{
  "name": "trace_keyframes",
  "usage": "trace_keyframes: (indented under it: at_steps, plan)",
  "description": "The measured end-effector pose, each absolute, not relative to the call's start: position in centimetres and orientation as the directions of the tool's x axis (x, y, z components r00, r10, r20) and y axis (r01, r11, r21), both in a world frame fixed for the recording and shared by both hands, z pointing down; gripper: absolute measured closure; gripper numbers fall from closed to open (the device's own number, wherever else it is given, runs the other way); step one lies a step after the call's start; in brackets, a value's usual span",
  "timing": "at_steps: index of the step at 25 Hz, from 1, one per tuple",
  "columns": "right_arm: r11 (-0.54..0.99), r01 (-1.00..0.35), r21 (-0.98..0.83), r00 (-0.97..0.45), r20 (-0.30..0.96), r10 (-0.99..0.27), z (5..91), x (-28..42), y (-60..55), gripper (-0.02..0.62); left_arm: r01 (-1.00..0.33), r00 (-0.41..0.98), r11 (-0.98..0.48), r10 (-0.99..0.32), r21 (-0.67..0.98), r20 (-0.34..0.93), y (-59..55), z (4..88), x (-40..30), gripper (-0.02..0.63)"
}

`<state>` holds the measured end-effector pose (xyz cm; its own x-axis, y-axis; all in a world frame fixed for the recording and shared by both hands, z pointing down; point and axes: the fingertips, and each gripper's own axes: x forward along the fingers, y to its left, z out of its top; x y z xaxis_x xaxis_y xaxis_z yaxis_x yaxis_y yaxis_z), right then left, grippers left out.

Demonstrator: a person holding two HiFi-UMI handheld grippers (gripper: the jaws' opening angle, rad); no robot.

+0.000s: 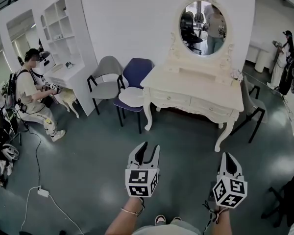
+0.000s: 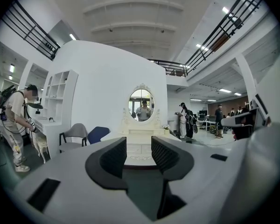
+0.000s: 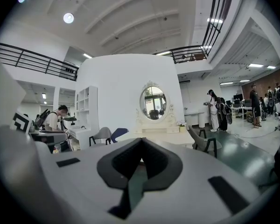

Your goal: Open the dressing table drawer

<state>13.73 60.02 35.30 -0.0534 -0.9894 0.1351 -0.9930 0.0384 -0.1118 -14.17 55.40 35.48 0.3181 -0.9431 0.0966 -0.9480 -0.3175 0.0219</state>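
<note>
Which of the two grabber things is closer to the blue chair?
Left. The left gripper is out in front of the blue chair, well short of it; the right gripper is farther to the side, facing the dressing table.

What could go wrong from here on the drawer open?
1. The right claw is shut and only the left claw stands open, so a right-side grab would likely fail unless it opens first.
2. The drawer fronts on the dressing table show no clear handle from here, so a pull may slip.
3. The blue chair stands close beside the table's left end and could crowd a left approach.
</note>
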Motion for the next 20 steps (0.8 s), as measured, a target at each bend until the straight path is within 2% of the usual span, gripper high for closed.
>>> trace_keyframes:
  at_steps: [11,20]
  plan:
    - [0.026,-0.993,-0.113,-0.045,0.169,-0.985,36.5,13.2,57.5,0.588,-0.949,0.316,-0.314,-0.942,0.035,0.113,52.2,36.6,-15.6,0.442]
    - [0.039,-0.993,-0.114,-0.058,0.163,-0.985,36.7,14.8,50.0,0.588,-0.951,0.308,-0.306,-0.945,0.033,0.115,45.1,37.1,-14.3,0.442]
